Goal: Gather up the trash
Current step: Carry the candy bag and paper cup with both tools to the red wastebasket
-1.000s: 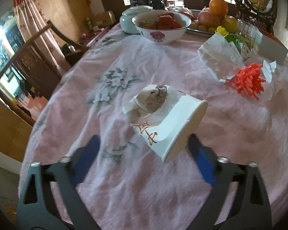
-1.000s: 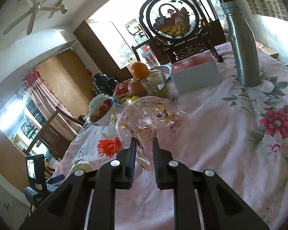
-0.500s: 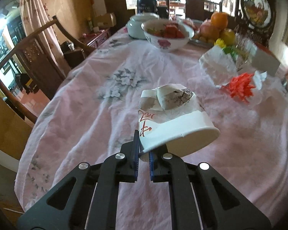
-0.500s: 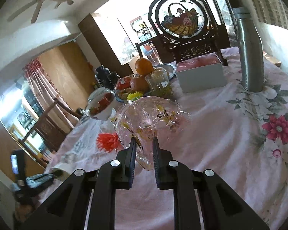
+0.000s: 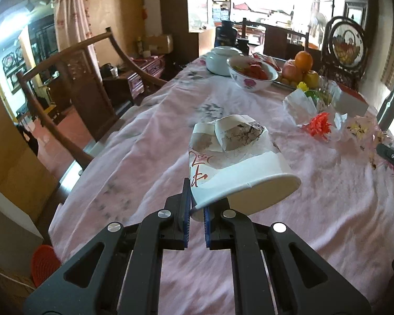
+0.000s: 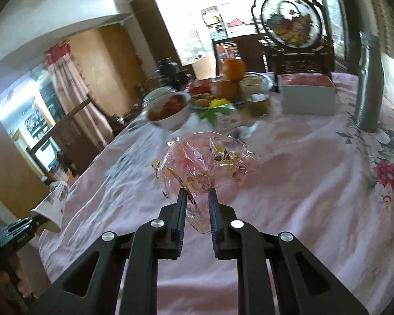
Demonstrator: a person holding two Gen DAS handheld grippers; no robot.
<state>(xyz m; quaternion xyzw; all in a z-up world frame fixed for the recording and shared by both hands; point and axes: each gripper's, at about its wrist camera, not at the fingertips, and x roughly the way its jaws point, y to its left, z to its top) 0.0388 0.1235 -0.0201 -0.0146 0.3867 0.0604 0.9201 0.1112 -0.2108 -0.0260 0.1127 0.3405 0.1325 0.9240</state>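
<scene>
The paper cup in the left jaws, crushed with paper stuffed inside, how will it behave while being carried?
The paper cup probably weighs little: pinched only by its rim, it hangs clear of the table without sagging. Its wall looks soft, already creased where the left gripper grips, so it may buckle further. The crumpled paper sits loosely in the open end and could drop out if tipped.

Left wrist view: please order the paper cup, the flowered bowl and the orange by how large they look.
1. paper cup, largest, though it is nearest the camera, pinched in the left gripper
2. flowered bowl
3. orange, smallest
</scene>
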